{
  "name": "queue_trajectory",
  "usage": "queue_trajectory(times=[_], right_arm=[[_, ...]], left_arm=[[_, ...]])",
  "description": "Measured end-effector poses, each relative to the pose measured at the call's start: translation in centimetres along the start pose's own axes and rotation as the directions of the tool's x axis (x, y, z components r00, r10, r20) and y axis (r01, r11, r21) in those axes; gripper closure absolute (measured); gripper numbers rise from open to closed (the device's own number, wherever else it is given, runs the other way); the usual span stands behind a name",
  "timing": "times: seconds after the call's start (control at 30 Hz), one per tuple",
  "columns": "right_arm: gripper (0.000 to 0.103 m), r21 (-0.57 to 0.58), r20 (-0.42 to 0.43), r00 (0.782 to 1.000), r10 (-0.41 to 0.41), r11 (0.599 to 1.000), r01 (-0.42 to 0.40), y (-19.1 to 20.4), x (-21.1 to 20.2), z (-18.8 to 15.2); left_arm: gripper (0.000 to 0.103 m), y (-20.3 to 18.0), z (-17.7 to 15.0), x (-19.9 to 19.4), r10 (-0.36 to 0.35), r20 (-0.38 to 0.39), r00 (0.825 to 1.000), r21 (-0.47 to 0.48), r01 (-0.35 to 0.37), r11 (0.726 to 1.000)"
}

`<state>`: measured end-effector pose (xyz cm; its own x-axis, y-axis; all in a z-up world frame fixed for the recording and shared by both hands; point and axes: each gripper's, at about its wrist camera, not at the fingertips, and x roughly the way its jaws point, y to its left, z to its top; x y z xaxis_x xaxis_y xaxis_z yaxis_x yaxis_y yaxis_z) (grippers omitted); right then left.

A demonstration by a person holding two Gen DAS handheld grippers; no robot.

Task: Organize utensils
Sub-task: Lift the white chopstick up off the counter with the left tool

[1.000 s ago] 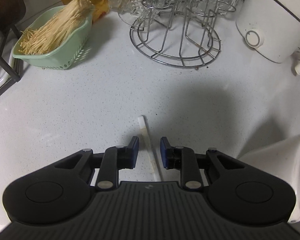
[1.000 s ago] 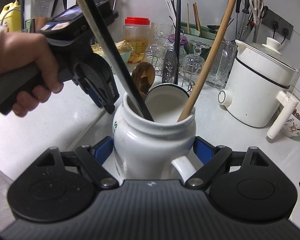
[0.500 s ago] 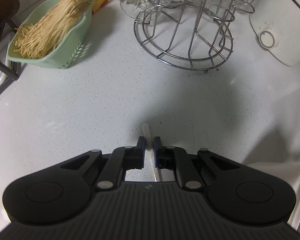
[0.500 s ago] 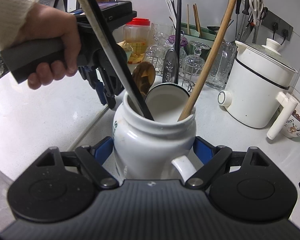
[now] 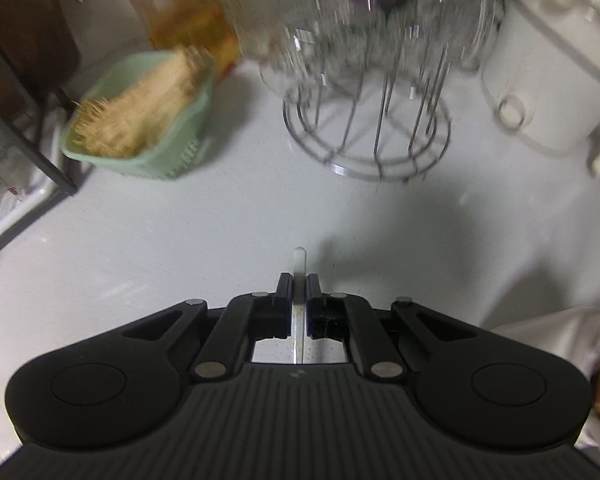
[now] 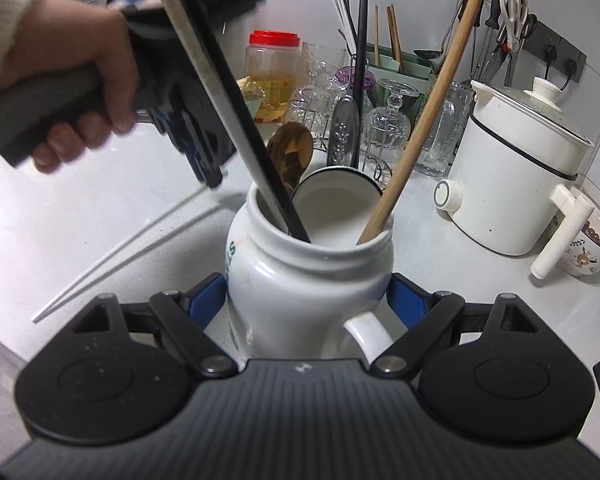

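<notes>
My left gripper is shut on a white chopstick whose tip pokes out past the fingers, lifted off the white counter. In the right wrist view the left gripper holds that chopstick, which slants down to the left over the counter beside its shadow. My right gripper is shut on a white ceramic jar holding a wooden stick, a black utensil and a wooden spoon.
A green basket of noodles, a wire glass rack and a white cooker stand at the back of the counter. A red-lidded container, glasses, and a patterned bowl are also nearby. A black frame stands at left.
My left gripper closed on the white chopstick and lifted it off the counter, tilting upward. My right gripper and the jar have not moved.
</notes>
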<state>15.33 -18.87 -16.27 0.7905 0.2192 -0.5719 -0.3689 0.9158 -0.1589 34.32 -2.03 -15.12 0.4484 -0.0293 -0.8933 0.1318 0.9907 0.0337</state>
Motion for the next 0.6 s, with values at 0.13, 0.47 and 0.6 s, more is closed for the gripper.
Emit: queue_trajectory(times=[0.13,0.47,0.6], right_arm=[[0.013,0.0,0.0,1.0,-0.009,1.0,0.009,0.2,0.1,0.0],[0.013,-0.01,0.007,1.0,-0.017,1.0,0.018,0.5,0.2,-0.2],[0.013,-0.014,0.005,1.0,-0.02,1.0,0.02,0.6,0.2,-0.2]], left_arm=[[0.096,0.5,-0.1,-4.2,-0.035,0.099,0.995,-0.013,0.036,0.999],[0.096,0.2,-2.3,-13.1,-0.113,0.297,0.948,-0.026,0.127,0.992],[0.096,-0.7,-3.6,-15.8,-0.132,0.353,0.926,0.001,0.141,0.99]])
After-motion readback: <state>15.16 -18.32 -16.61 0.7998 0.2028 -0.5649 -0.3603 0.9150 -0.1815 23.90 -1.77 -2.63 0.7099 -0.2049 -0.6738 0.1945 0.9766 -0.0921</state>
